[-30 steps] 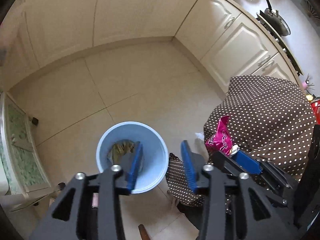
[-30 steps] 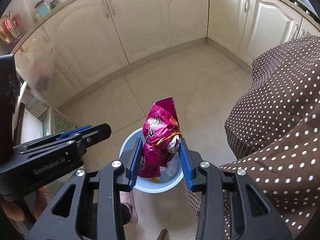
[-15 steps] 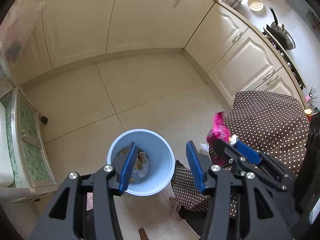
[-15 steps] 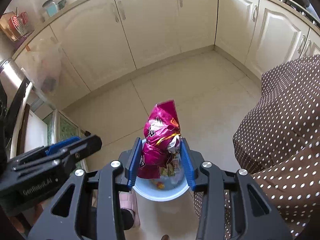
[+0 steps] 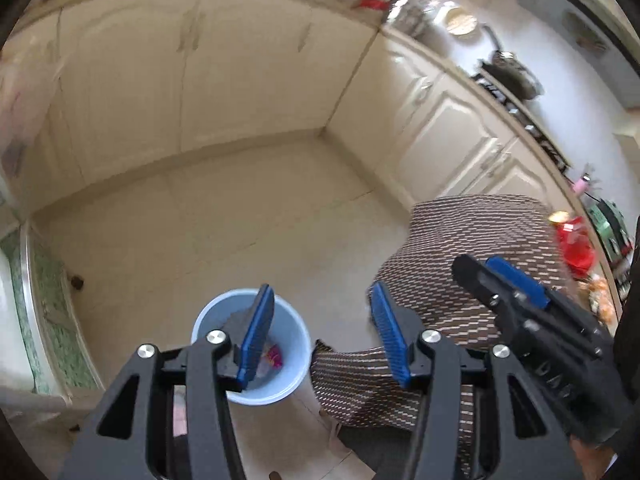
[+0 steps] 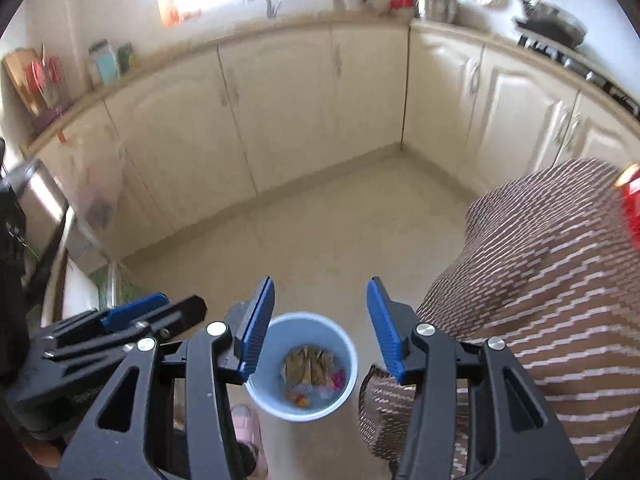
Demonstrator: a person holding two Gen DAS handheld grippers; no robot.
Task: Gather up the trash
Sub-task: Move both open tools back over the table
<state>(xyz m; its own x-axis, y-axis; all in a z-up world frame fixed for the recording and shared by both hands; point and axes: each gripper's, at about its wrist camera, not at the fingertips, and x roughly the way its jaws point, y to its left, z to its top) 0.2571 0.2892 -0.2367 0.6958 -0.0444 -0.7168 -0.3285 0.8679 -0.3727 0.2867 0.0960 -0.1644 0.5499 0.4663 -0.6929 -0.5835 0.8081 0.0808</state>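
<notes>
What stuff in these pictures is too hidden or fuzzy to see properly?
- Bin contents, right wrist view: yellow and pink scraps, too small to name.
- Same bin, left wrist view: a blue finger covers part of its inside.
- Counter items, right wrist view: blurred.
- Red thing on the dotted cloth: cut off by the edge.
- Pink shoe: half behind the gripper frame.

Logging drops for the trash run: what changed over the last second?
The right gripper jaws have just been opening and let go of the pink wrapper, now in the blue bin. Both views pulled away upward. The left gripper stayed empty; the bin stayed put.
</notes>
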